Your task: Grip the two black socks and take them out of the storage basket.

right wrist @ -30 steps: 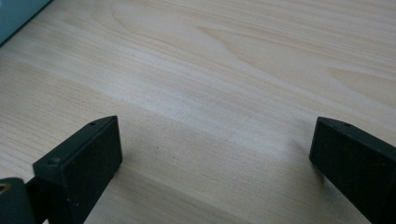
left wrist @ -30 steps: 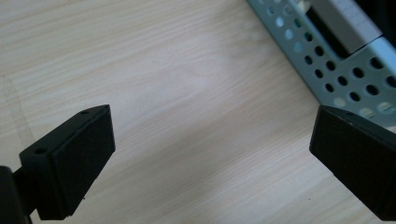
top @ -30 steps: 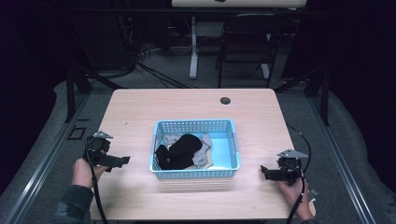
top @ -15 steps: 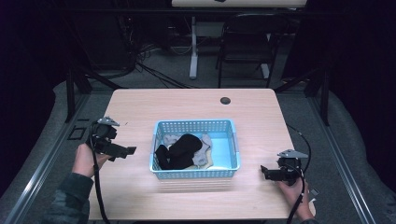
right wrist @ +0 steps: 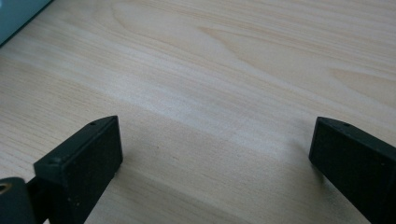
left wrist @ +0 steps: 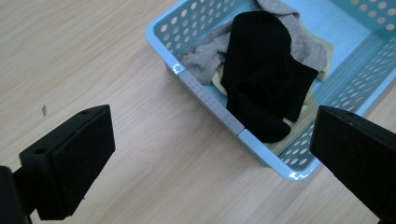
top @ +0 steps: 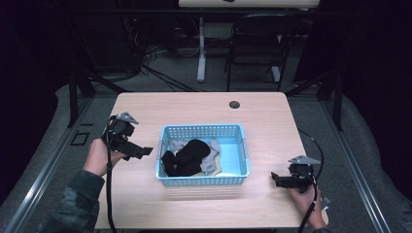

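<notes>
**Around the table**

A pale wooden table (top: 262,126) stands on a grey floor (top: 350,141) in a dark room. Near the table's far edge sits a small dark round spot (top: 234,104). Beyond the table a black chair (top: 255,43) stands beside a pale post (top: 201,48), and black cables (top: 160,75) trail over the floor.

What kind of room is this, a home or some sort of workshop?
Probably a lab or test room, not a home: a bare wooden table on dark carpet, cables on the floor behind it, and a folding chair against a black backdrop.
</notes>
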